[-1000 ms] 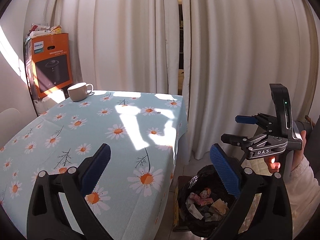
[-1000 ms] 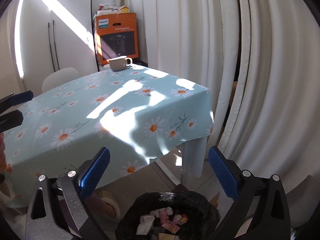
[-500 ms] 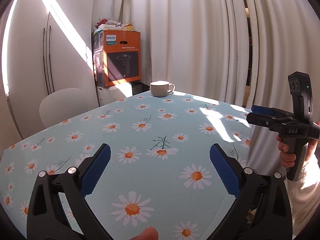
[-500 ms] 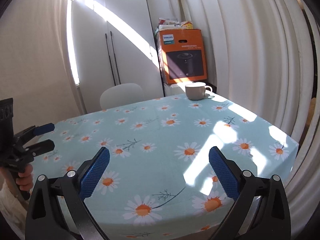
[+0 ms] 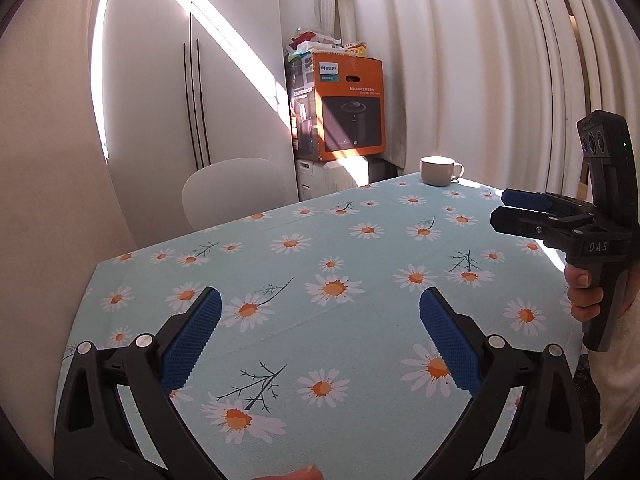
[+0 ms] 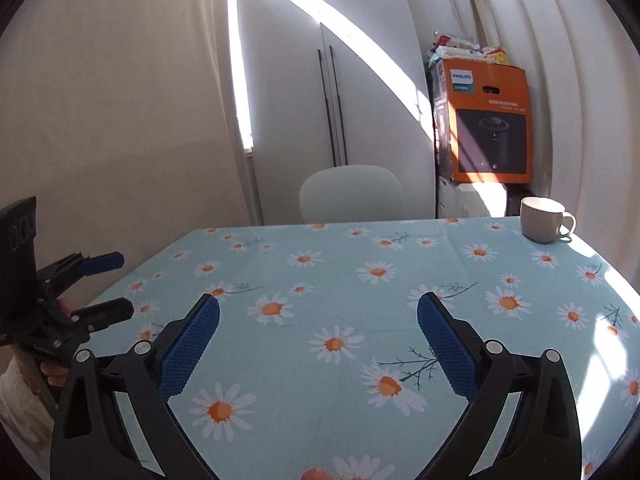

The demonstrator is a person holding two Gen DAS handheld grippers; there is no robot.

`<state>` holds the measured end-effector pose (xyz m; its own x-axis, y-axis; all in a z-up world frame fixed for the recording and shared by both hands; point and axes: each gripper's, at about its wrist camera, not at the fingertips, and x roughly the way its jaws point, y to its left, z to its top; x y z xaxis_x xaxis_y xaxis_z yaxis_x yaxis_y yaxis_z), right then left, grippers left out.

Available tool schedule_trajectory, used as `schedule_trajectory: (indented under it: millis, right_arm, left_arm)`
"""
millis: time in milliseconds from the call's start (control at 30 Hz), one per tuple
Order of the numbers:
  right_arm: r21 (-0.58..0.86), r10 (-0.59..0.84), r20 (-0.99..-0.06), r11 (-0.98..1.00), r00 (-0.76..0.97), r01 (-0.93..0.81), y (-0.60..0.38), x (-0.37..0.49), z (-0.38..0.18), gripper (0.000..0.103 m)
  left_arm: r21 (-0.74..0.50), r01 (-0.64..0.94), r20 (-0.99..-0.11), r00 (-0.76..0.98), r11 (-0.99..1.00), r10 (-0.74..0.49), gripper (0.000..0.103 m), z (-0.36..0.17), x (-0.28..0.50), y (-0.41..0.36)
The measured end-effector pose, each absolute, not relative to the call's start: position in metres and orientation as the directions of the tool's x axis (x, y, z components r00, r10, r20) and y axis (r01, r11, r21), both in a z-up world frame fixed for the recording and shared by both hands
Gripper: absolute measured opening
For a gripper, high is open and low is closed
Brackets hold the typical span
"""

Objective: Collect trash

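Both the left gripper (image 5: 320, 336) and right gripper (image 6: 318, 334) hung over the table (image 5: 360, 280), fingers apart, empty; a cup (image 5: 440, 171) stood at its far corner.

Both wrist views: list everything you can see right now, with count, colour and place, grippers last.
Table: one, light blue daisy cloth, filling the foreground; no trash visible on it.
Cup: one, white, far right corner of the table, upright.
Chair: one, white, behind the table's far edge.
Box: one, orange, in the far corner beyond the cup, with packets piled on top.
Cupboard: one, white, two doors, behind the chair.
Curtains: white, on the right.
Left gripper: one, black with blue pads, open and empty, over the table.
Right gripper: one, black with blue pads, open and empty, over the table.
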<state>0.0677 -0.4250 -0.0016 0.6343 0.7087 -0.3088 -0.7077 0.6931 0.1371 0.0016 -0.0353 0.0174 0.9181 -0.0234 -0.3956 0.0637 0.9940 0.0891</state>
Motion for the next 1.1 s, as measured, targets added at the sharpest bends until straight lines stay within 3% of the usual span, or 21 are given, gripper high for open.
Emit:
schedule_trajectory:
  millis: [300, 567, 733, 1100]
  right_arm:
    - [0.025, 0.725, -0.404, 0.618, 0.558, -0.785, -0.348, 0.061, -0.018, 0.095]
    - [0.001, 0.738, -0.399, 0.594, 0.544, -0.805, -0.336, 0.052, -0.017, 0.095]
    - [-0.011, 0.775, -0.362, 0.552, 0.518, -0.834, -0.340, 0.047, -0.015, 0.095]
    - [0.030, 0.799, -0.315, 0.547, 0.512, -0.836, -0.354, 0.044, -0.013, 0.095]
  left_arm:
    - [0.037, -0.043, -0.405, 0.913, 0.998, 0.054, 0.097, 0.007, -0.009, 0.012]
    - [-0.059, 0.002, -0.420, 0.907, 0.998, -0.026, 0.097, 0.001, -0.020, 0.024]
    - [-0.030, 0.020, -0.383, 0.923, 0.999, -0.030, 0.097, 0.004, -0.028, 0.016]
    - [-0.024, 0.035, -0.409, 0.912, 0.999, -0.042, 0.097, 0.003, -0.022, 0.013]
